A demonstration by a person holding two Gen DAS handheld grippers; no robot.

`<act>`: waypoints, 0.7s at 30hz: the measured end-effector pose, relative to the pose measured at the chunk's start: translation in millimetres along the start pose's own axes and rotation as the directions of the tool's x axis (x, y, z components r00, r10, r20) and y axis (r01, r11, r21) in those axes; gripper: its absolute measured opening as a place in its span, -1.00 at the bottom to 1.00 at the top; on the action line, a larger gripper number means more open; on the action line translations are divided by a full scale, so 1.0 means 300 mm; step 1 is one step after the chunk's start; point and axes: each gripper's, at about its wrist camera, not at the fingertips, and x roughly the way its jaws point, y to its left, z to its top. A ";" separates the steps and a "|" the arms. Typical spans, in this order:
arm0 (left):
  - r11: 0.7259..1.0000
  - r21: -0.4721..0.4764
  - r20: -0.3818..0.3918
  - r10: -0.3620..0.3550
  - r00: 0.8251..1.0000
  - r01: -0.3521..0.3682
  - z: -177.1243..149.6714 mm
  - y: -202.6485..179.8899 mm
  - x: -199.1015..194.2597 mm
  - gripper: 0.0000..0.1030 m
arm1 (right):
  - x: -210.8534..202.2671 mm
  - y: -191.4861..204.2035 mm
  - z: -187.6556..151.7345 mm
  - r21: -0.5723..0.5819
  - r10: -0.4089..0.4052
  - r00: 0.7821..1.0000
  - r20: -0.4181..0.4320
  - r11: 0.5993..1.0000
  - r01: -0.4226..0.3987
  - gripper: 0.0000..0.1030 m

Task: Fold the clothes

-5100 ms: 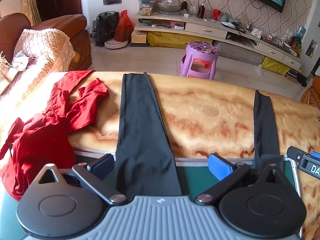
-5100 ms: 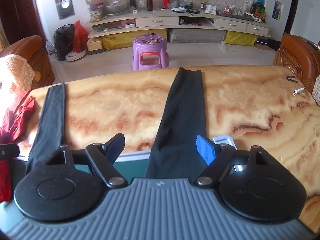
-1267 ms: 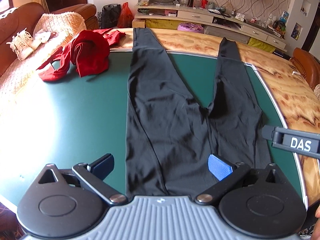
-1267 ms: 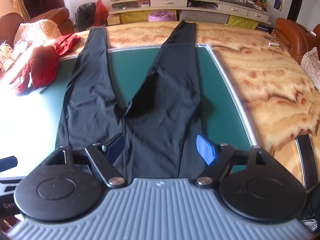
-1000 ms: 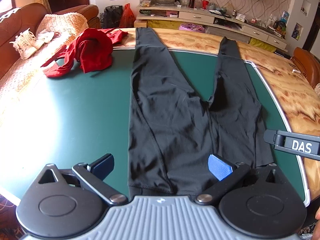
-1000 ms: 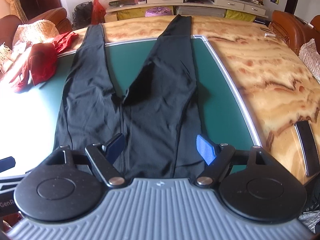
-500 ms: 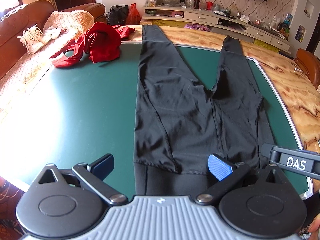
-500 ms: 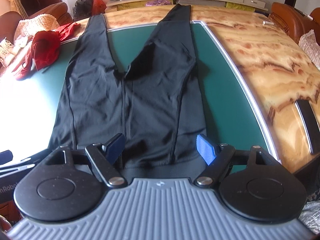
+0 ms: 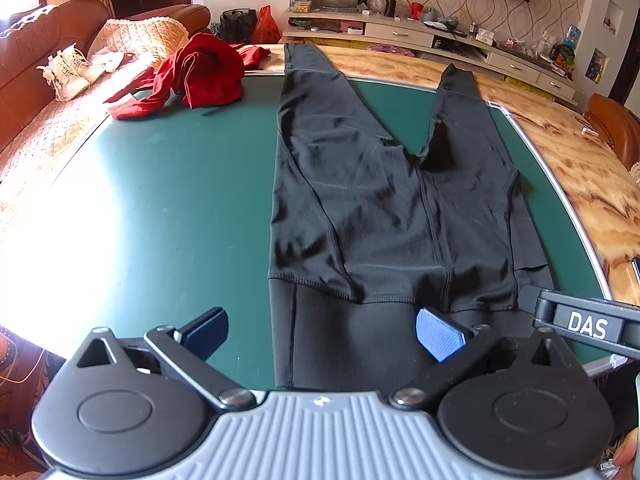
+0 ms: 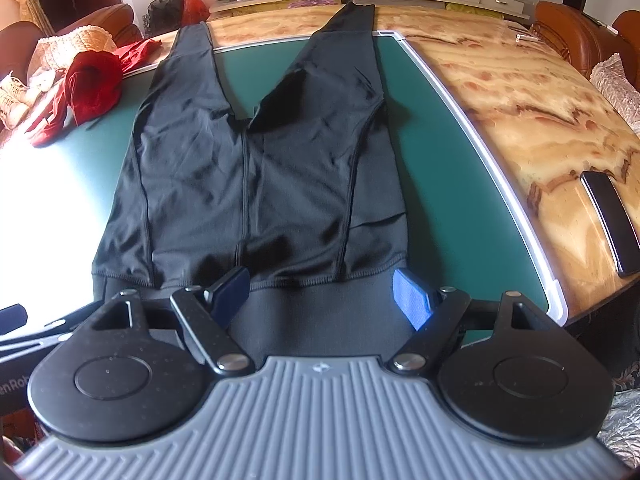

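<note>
Black leggings [image 9: 384, 208] lie flat on the green mat [image 9: 168, 184], waistband nearest me, the two legs running away onto the marble table top. They also show in the right wrist view [image 10: 256, 176]. My left gripper [image 9: 320, 332] is open and empty, hovering just short of the waistband's left part. My right gripper [image 10: 320, 292] is open and empty over the waistband's right part. The right gripper's arm [image 9: 584, 320] shows at the right edge of the left wrist view.
A crumpled red garment [image 9: 200, 72] lies at the mat's far left. The marble table top [image 10: 520, 92] runs along the right, with a dark phone [image 10: 612, 220] near its edge. A sofa with white shoes [image 9: 68, 68] stands left. A TV cabinet is behind.
Both grippers have pulled back toward me along the leggings, from the leg ends to the waistband. The waistband now shows in full. Both jaws have stayed open.
</note>
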 end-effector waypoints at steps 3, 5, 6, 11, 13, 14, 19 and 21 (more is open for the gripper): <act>1.000 -0.001 0.004 -0.003 1.000 0.003 -0.016 0.006 -0.007 1.00 | -0.006 -0.003 -0.018 0.009 0.004 1.000 0.001 1.000 -0.004 0.68; 1.000 -0.001 0.007 -0.003 1.000 0.003 -0.028 0.008 -0.011 1.00 | -0.010 -0.001 -0.030 0.008 0.004 1.000 0.004 1.000 -0.004 0.68; 1.000 -0.001 0.009 -0.004 1.000 0.004 -0.035 0.010 -0.013 1.00 | -0.012 0.001 -0.035 0.006 0.004 1.000 0.004 1.000 -0.004 0.68; 1.000 0.005 0.008 -0.009 1.000 0.009 -0.066 0.011 -0.019 1.00 | -0.025 0.014 -0.068 -0.009 0.001 1.000 0.016 1.000 -0.001 0.68; 1.000 0.011 0.008 -0.010 1.000 0.010 -0.076 0.011 -0.022 1.00 | -0.028 0.018 -0.081 -0.015 0.001 1.000 0.017 1.000 -0.001 0.68; 1.000 0.014 0.011 -0.010 1.000 0.010 -0.081 0.011 -0.025 1.00 | -0.029 0.020 -0.087 -0.018 0.002 1.000 0.017 1.000 -0.002 0.68; 1.000 0.022 0.013 -0.017 1.000 0.017 -0.100 0.015 -0.034 1.00 | -0.031 0.019 -0.117 -0.017 0.014 1.000 0.021 1.000 -0.013 0.68; 0.999 0.031 0.016 -0.018 1.000 0.017 -0.109 0.014 -0.038 1.00 | -0.030 0.015 -0.130 -0.011 0.022 1.000 0.021 1.000 -0.022 0.68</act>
